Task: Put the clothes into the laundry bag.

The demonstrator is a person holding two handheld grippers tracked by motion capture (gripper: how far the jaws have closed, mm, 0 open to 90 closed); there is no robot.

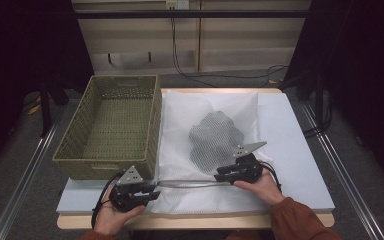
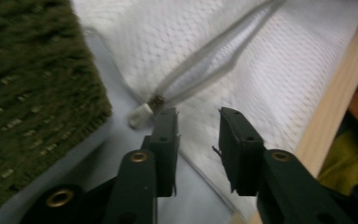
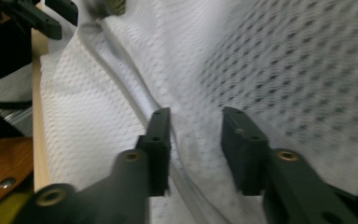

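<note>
A white mesh bag [image 1: 205,112] lies flat on the table with a grey bundle [image 1: 215,137] inside it. Its zipper [image 1: 190,184] runs along the near edge between my two grippers. My left gripper [image 1: 152,192] sits at the zipper's left end. In the left gripper view that gripper [image 2: 198,116] is open, and the white zipper pull [image 2: 142,114] lies just beyond the tip of one jaw. My right gripper [image 1: 221,175] rests at the zipper's right end. In the right gripper view that gripper [image 3: 196,116] is open over the mesh, with the zipper strip [image 3: 126,79] passing beside one jaw.
A green woven basket [image 1: 152,125] stands to the left of the bag, close to my left gripper, and its wall [image 2: 28,84] fills the left of the left gripper view. A pale blue mat [image 1: 290,145] covers the table. The wooden front edge [image 2: 335,93] is near.
</note>
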